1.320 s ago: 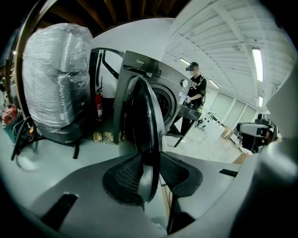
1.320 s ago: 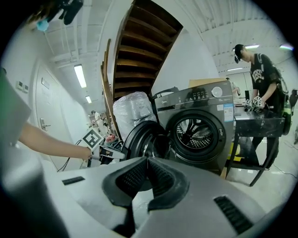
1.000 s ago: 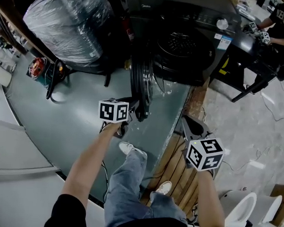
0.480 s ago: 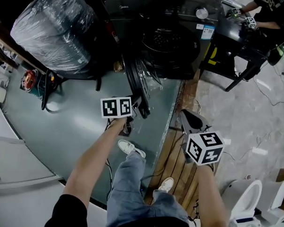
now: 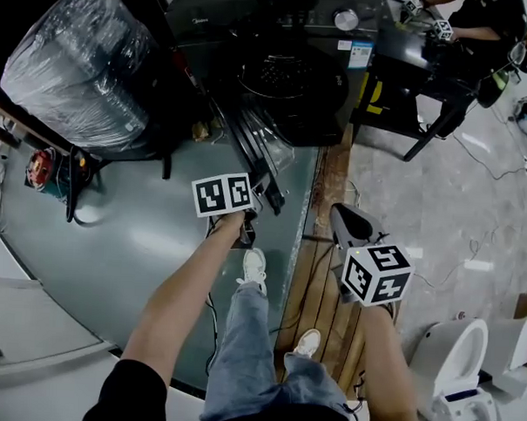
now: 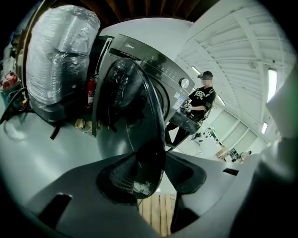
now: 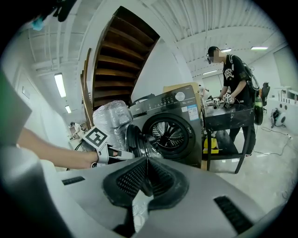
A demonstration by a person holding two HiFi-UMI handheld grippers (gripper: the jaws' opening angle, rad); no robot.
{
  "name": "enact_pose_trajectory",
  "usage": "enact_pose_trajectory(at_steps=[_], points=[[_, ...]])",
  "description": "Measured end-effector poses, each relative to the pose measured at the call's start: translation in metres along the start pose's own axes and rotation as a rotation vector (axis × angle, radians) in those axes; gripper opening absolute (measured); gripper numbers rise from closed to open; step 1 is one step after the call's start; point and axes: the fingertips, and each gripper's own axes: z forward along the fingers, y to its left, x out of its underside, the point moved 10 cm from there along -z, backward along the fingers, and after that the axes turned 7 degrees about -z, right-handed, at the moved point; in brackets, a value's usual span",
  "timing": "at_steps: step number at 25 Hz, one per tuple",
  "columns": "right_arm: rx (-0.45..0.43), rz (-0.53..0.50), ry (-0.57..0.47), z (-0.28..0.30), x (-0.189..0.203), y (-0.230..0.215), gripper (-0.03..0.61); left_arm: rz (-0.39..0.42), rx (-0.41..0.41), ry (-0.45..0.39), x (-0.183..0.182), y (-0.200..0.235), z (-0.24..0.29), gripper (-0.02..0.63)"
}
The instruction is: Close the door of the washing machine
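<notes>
The dark front-loading washing machine (image 5: 288,58) stands at the top with its drum open. Its round glass door (image 5: 257,153) is swung out towards me, seen nearly edge-on. My left gripper (image 5: 266,195) is at the door's free edge. In the left gripper view the door rim (image 6: 135,116) runs down between the jaws of the left gripper (image 6: 156,174). They are opening: the rim lies against one pad and a gap shows at the other. My right gripper (image 5: 348,225) hangs right of the door over the planks, its jaws shut on nothing (image 7: 148,179).
A big plastic-wrapped bundle (image 5: 74,66) stands left of the machine. Right of it a person (image 5: 481,23) works at a black table (image 5: 427,64). Wooden planks (image 5: 330,287) lie underfoot on the right, and white toilets (image 5: 453,362) stand at the lower right.
My left gripper has moved right along with the door's edge, and the door now slants more. The right gripper has shifted a little.
</notes>
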Motion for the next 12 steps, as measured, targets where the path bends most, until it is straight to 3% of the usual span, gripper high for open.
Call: enact_pose_trajectory(at_steps=[12], points=[[0.041,0.029,-0.004,0.006,0.002,-0.035,0.021,-0.032,0.056,0.008,-0.011,-0.037,0.047,0.217]])
